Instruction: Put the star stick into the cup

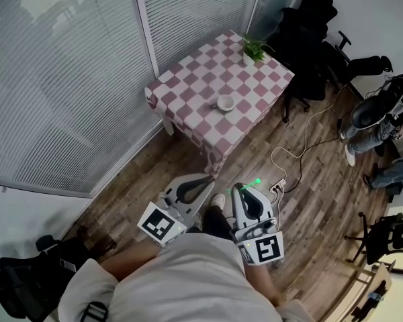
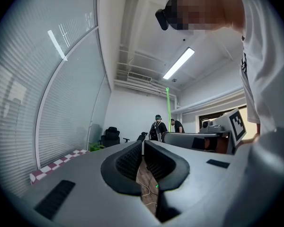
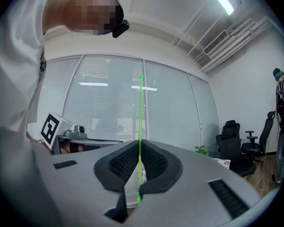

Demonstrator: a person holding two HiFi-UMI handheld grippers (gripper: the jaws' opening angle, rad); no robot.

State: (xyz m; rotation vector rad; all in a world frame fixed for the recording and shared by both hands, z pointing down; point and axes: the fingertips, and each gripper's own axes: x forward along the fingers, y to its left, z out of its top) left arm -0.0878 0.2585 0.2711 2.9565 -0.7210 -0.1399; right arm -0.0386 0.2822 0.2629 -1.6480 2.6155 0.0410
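Observation:
A thin green star stick [image 3: 140,117] stands upright between the pads of my right gripper [image 3: 139,144], which is shut on it. In the head view its green tip [image 1: 256,180] shows just above my right gripper [image 1: 244,189]. From the left gripper view the stick [image 2: 167,103] rises as a green line. My left gripper [image 1: 204,180] is held beside the right one, its jaws shut [image 2: 143,144] with nothing between them. The white cup [image 1: 225,102] stands on the red-and-white checked table [image 1: 188,86], well ahead of both grippers.
A small potted plant [image 1: 254,48] sits at the table's far corner. On the wood floor lie a power strip with white cables [image 1: 279,180]. Black office chairs [image 1: 309,39] and a person's legs [image 1: 369,129] are at the right. Blinds cover the window wall [image 1: 60,79] at the left.

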